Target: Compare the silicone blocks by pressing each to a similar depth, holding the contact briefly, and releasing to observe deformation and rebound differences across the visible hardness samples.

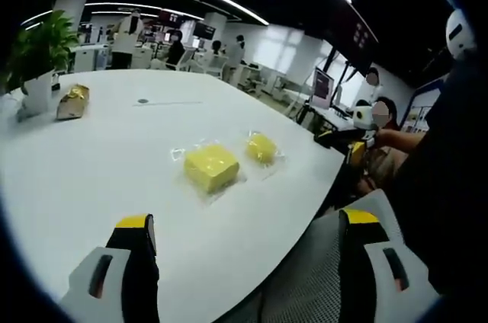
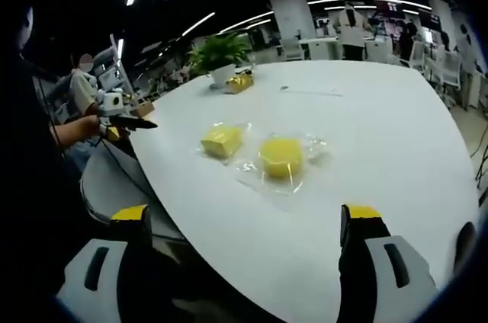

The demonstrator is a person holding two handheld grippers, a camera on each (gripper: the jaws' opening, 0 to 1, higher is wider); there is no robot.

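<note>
Two yellow blocks (image 1: pixel 211 167) (image 1: pixel 261 147) are lying flat (in clear wrappers, no readable writing) on the white table (image 1: pixel 91 178); both grippers (image 1: pixel 248 228) (image 2: pixel 248 220) are hovering with jaws apart.

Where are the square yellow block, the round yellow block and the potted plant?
Square yellow block (image 1: pixel 211 166), left gripper view, top face.
Round yellow block (image 2: pixel 281 156), right gripper view, top.
Potted plant (image 2: pixel 219 51), right gripper view, leaves.

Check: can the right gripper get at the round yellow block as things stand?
Probably yes. The right gripper is open and the round block lies ahead on bare table, beside the square block, with nothing between.
</note>
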